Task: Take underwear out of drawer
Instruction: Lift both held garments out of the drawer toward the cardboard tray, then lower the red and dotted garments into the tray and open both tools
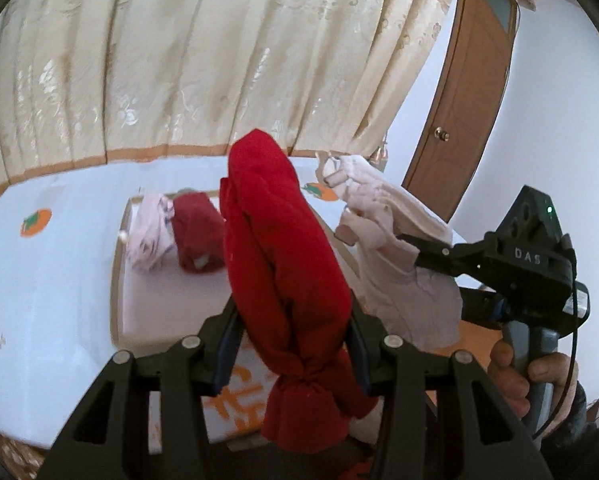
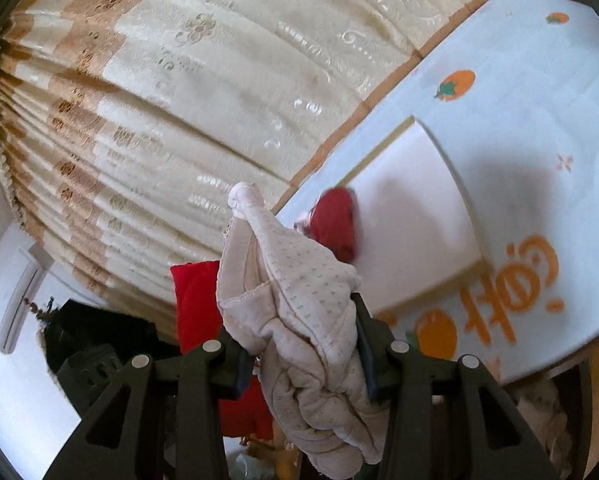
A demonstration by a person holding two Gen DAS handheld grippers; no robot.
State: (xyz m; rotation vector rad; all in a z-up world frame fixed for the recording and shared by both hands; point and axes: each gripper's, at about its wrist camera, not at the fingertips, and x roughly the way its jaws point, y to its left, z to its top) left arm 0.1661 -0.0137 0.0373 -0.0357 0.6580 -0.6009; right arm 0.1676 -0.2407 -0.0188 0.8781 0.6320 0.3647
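Left gripper [image 1: 291, 344]: jaws narrowed and clamped on a rolled red underwear [image 1: 283, 256], which stands up between the fingers and hangs below them.
Right gripper [image 2: 303, 356]: jaws narrowed and clamped on a bunched cream dotted underwear [image 2: 299, 304]; in the left view it sits to the right of the left tool, gripped by a hand [image 1: 515, 364].
Tray [image 1: 117, 280]: white, shallow, beyond both tools on the pale printed bedcover [image 1: 39, 280]. Contents: one dark red roll [image 1: 197, 232] and one pale pink patterned piece [image 1: 149, 236], side by side, touching.
Garment count: four: two held, two in tray.
Writing: "DAS" on the right tool's body; orange lettering on the bedcover, not readable.
Backdrop: cream curtain [image 1: 179, 60], wooden door [image 1: 467, 92].
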